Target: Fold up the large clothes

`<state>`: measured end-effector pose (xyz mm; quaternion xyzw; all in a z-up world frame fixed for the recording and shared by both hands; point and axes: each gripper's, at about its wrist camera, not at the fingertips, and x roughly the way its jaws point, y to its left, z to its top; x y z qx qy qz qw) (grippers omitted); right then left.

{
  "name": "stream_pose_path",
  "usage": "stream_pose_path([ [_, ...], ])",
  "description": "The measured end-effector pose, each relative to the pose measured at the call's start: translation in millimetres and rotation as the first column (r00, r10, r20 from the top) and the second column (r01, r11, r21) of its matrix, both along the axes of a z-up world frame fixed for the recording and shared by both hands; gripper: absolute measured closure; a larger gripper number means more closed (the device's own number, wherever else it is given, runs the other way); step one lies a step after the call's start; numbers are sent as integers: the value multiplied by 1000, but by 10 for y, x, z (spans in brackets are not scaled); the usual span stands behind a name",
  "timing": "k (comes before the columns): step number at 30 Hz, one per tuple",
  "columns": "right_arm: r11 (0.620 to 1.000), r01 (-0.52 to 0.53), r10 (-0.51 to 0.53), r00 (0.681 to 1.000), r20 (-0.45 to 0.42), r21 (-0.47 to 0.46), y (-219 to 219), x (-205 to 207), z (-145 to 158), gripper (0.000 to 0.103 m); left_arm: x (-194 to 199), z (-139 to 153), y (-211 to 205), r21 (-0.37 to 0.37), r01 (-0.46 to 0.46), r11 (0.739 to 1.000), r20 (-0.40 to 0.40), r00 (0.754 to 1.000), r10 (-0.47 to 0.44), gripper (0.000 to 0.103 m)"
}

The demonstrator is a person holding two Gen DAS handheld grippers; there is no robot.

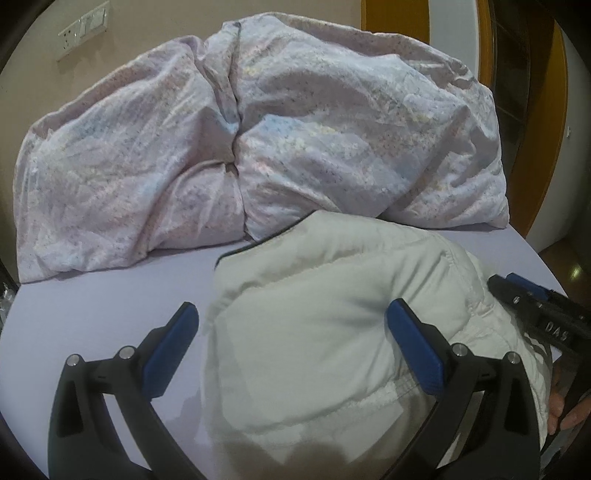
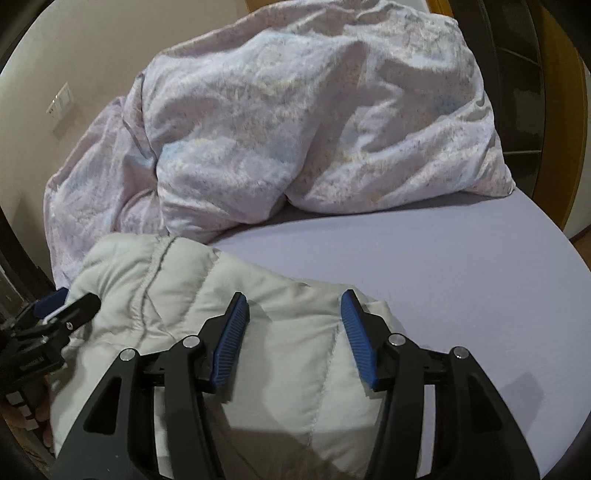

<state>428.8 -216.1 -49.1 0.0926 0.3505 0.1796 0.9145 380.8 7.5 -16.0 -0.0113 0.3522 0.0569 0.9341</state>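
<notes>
A pale grey quilted jacket (image 1: 314, 332) (image 2: 184, 295) lies bunched and folded on the lavender bed sheet (image 1: 110, 302) (image 2: 443, 277). My left gripper (image 1: 291, 310) is open wide just above it, with one blue pad over the jacket and the other over bare sheet. The right gripper (image 2: 293, 295) hovers open over the jacket's near right part, and no cloth is pinched between its pads. Each gripper shows in the other's view: the right gripper (image 1: 504, 282) at the jacket's right edge, the left gripper (image 2: 74, 301) at its left edge. A hand (image 1: 557, 410) holds the right one.
A big rumpled floral duvet (image 1: 258, 147) (image 2: 295, 129) is heaped along the back of the bed against the beige wall. A switch plate (image 1: 83, 27) sits on that wall. A wooden door frame (image 1: 543, 110) stands beyond the bed's right edge.
</notes>
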Motion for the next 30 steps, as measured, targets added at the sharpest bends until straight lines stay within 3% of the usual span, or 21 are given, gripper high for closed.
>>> stream_pose_path([
  [5,1000,11,-12,1000,-13,-12,38,27,-94,48,84,-113,14,-28,-3,1000,-35,999,2,2],
  [30,999,11,-9,997,-75,31,37,140,-278,46,180,-265,-35,-8,-23,1000,-52,998,23,2],
])
